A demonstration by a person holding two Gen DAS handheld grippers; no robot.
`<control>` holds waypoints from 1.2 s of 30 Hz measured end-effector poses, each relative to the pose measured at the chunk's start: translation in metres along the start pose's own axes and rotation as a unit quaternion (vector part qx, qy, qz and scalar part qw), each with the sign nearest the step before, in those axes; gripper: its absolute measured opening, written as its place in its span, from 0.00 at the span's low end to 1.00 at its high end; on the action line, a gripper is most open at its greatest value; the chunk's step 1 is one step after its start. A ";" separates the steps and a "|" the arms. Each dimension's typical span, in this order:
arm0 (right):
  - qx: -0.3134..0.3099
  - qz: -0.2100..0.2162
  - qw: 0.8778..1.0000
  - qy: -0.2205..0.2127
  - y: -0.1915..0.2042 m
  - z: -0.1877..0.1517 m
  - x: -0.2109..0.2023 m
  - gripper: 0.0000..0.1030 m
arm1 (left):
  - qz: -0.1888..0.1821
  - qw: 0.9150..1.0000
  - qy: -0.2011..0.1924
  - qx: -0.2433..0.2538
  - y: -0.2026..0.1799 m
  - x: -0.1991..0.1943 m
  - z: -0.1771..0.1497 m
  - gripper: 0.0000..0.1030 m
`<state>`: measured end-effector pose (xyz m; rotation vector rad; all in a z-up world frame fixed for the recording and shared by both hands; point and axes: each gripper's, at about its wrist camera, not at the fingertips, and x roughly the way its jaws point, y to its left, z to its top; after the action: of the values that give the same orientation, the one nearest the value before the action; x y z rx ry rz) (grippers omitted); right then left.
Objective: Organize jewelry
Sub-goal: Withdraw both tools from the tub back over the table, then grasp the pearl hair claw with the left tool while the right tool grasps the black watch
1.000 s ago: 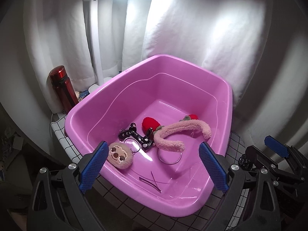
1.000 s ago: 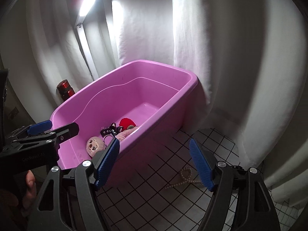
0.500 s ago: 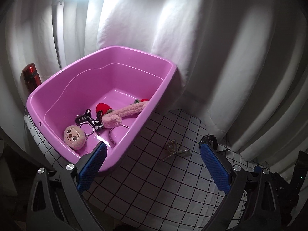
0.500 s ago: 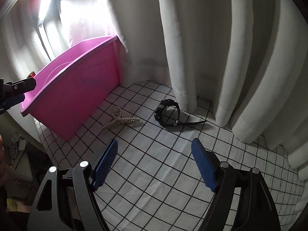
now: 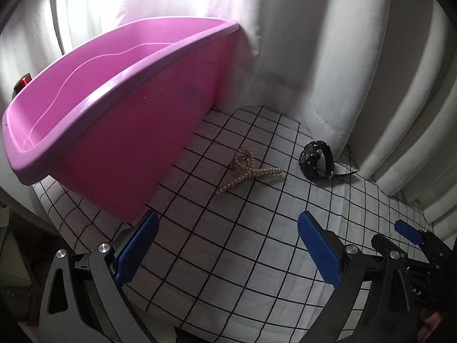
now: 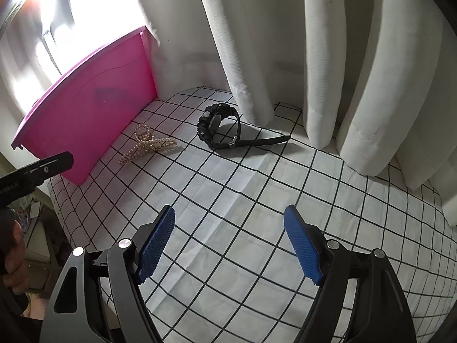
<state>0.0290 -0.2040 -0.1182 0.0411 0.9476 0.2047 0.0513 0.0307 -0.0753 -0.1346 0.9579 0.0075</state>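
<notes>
- The left gripper (image 5: 225,245) stood nearest in its own view, its blue pads spread wide with nothing but checked cloth (image 5: 228,257) between them.
- The right gripper (image 6: 228,240) was likewise wide open and empty over the same cloth; one of its blue-tipped fingers showed at 4 o'clock in the left view.
- A person's hand (image 6: 12,260) gripped a handle at 9 o'clock in the right view.
- Farther out, a pearl strand (image 5: 248,170) lay in a loose tangle on the cloth, at 12 o'clock from the left gripper, just beside the pink tub (image 5: 137,131).
- A black wristwatch (image 5: 317,160) rested on its side at 1 o'clock, its strap trailing toward the curtain, near the pearls but apart from them.
- The tub filled 10 o'clock; its contents were hidden.
- White curtains (image 6: 328,57) hung farthest back.
</notes>
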 end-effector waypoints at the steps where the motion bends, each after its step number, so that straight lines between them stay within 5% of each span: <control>1: -0.004 0.004 1.000 -0.001 0.000 0.003 0.005 0.73 | 0.002 1.000 0.005 -0.001 0.000 0.006 0.000 0.93; 16: -0.076 0.043 0.996 -0.008 -0.001 0.063 0.088 0.73 | 0.032 0.999 0.012 0.019 -0.014 0.090 0.012 0.93; 36: -0.134 0.030 0.990 0.020 0.004 0.086 0.149 0.73 | 0.032 0.998 0.018 0.043 -0.026 0.142 0.022 0.93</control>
<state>0.1823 -0.1663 -0.1867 -0.1821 0.9530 0.3888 0.1529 0.0003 -0.1756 -0.0253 0.9963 0.0224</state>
